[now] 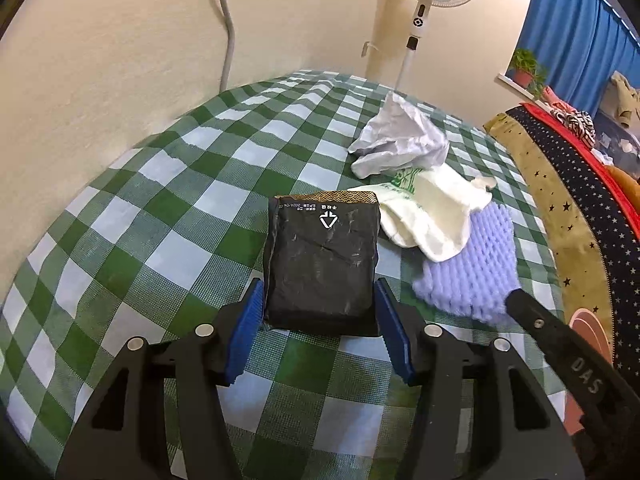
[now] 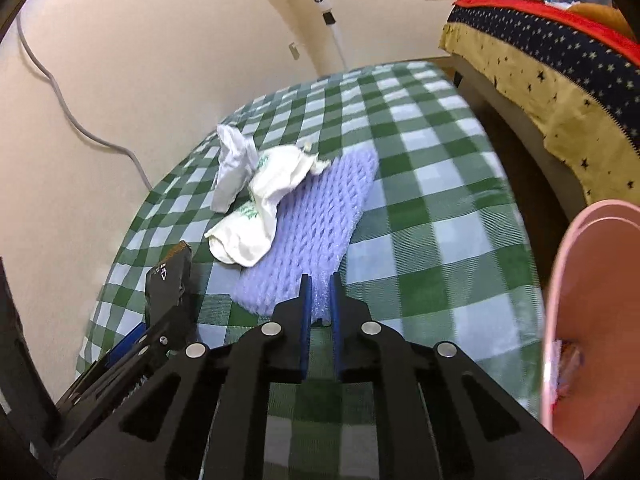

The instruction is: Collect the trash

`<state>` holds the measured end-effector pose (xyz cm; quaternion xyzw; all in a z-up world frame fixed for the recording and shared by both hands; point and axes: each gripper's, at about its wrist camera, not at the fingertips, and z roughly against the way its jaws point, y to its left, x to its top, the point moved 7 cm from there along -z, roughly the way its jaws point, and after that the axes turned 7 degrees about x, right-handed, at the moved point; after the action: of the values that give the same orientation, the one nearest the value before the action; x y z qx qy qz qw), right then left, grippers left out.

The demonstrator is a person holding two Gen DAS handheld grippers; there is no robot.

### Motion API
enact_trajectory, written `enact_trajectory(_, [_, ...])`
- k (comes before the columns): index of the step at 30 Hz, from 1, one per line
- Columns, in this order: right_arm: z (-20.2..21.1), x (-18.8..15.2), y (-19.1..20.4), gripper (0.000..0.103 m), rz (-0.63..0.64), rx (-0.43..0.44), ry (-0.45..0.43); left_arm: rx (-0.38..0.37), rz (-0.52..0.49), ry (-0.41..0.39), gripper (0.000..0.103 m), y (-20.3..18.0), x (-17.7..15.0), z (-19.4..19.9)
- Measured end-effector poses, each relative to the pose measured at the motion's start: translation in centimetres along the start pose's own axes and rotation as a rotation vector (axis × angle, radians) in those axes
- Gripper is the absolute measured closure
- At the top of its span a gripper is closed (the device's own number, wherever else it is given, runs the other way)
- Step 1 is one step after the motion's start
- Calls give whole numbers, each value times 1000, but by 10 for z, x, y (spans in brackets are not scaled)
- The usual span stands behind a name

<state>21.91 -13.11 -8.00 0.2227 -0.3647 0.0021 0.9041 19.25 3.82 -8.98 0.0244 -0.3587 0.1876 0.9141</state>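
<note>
The left gripper (image 1: 320,308) has its blue pads on both sides of a black foil packet (image 1: 322,270), which stands between them with its gold-trimmed end pointing away; the pads sit against the packet's edges, so it is held. In the right wrist view the same packet (image 2: 168,284) is seen tilted up off the cloth at the left.

The right gripper (image 2: 319,300) is nearly closed, pinching the near edge of a lavender foam net sleeve (image 2: 308,232), whose material shows between the blue pads. In the left view that sleeve (image 1: 472,264) lies just right of the packet, with the right gripper's black finger touching its near corner.

A crumpled white plastic bag with green print (image 1: 428,216) rests partly on the far end of the sleeve, and a crumpled grey-white paper (image 1: 400,140) lies just beyond it, touching it.

All of this is on a counter covered by a green-and-white checked cloth (image 1: 160,216). A pink bin (image 2: 592,320) stands at the counter's right edge. A white pedestal fan (image 1: 424,4) stands behind the counter by the cream wall.
</note>
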Motion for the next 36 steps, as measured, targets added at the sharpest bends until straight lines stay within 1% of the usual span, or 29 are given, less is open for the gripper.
enact_trajectory(8, [40, 8, -5, 94, 16, -16, -54, -48, -19, -28, 48, -8, 1, 19])
enact_trajectory(18, [79, 1, -9, 94, 41, -48, -88, -79, -60, -49, 49, -17, -8, 39])
enact_trajectory(24, [99, 3, -11, 94, 52, -60, -114, -91, -86, -63, 48, -25, -12, 48])
enact_trajectory(36, [125, 7, -16, 94, 52, -75, -152, -114, -122, -84, 49, -41, -13, 59])
